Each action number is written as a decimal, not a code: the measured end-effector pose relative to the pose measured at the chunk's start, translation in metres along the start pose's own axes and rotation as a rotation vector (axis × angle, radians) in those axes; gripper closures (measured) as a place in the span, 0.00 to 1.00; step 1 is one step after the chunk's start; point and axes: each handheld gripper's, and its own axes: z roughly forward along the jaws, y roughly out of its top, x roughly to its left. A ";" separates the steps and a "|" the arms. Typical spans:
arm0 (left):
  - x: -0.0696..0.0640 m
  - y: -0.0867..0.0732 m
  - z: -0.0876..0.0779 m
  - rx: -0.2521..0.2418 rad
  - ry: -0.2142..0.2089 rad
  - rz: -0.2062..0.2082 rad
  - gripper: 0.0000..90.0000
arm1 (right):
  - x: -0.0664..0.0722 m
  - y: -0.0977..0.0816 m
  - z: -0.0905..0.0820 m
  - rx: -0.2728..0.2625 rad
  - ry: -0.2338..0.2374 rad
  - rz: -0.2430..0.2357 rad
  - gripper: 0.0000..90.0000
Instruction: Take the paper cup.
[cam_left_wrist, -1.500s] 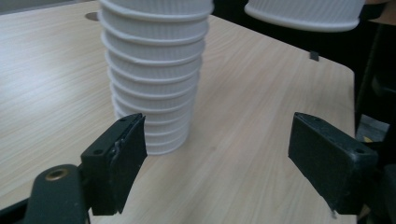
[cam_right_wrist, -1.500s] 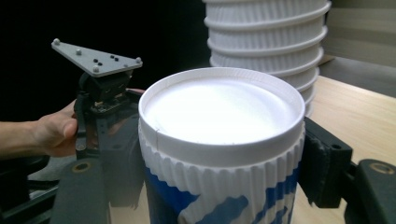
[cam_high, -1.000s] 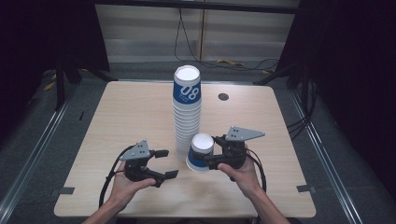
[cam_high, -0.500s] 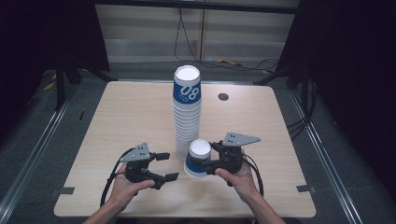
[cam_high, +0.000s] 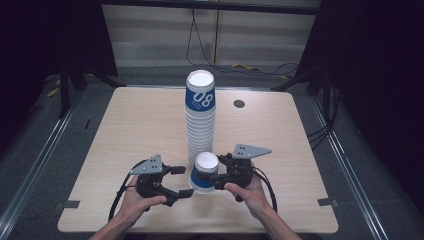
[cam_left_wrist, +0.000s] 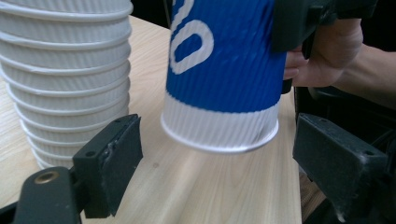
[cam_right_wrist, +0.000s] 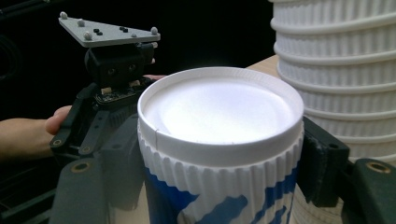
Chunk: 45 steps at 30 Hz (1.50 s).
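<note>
The right gripper (cam_high: 209, 176) has a single blue-and-white cup (cam_high: 202, 173) clamped upside down, its jaws pressed on the ribbed sides just under the closed white base, and in the left gripper view the cup's open rim hangs tilted a little way above the table (cam_high: 135, 125), not yet touching the wood. That grip near the base leaves the wide rim free, which suits setting the cup mouth-down on the board. It sits right in front of the tall stack (cam_high: 200, 120) of upturned cups, so close that the stack's white ribs loom just beside it in the right gripper view; that is the thing to watch, since a nudge sideways could rock the tower. The left gripper (cam_high: 181, 182) waits with its jaws spread wide and nothing between the pads, aimed at the cup's lower band from the other side, seemingly ready to steady it or take it over. Its near jaw also stands close to the foot of the stack, another tight spot. Farther back a small dark round mark (cam_high: 239, 104) lies on the table well clear of the work. The front strip of the table between the two hands looks free for the cup to land.
</note>
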 end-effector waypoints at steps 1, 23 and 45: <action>-0.001 0.000 0.001 0.000 0.000 0.002 0.17 | 0.000 0.000 0.001 -0.001 0.006 0.002 0.32; -0.004 -0.003 0.014 0.037 -0.010 0.027 0.16 | 0.012 -0.007 0.018 -0.005 0.054 -0.006 0.33; -0.006 -0.001 0.022 0.077 -0.008 0.043 0.20 | 0.014 -0.011 0.025 -0.001 0.068 0.054 0.31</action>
